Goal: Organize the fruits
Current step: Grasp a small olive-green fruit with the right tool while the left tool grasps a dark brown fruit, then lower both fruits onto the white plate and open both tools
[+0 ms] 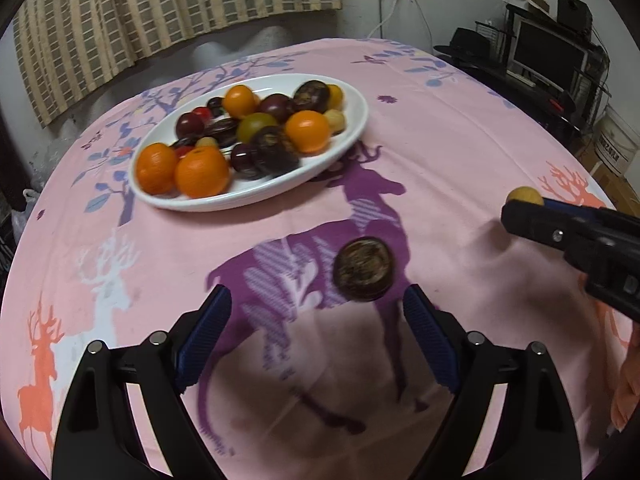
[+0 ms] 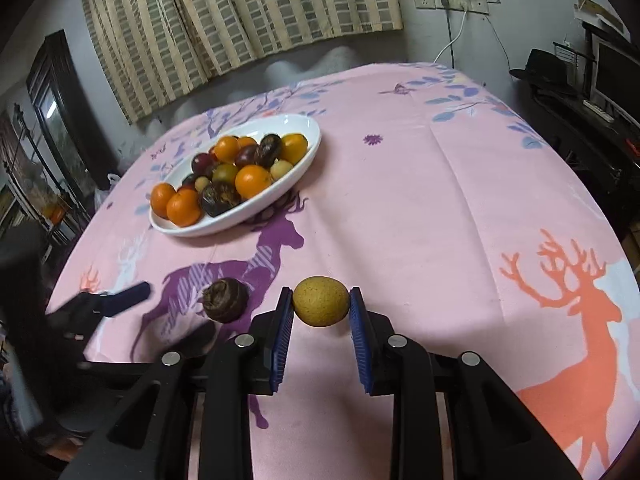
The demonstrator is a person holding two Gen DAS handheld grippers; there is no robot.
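Your right claw (image 2: 321, 306) is clamped on the yellow-brown longan (image 2: 320, 301), low centre of frame. Your left claw (image 1: 316, 312) gapes wide above the pink bench (image 1: 460, 152), dark mangosteen (image 1: 363, 269) just ahead, untouched. Upper left, the white plate (image 1: 352, 128) holds the other fruit.
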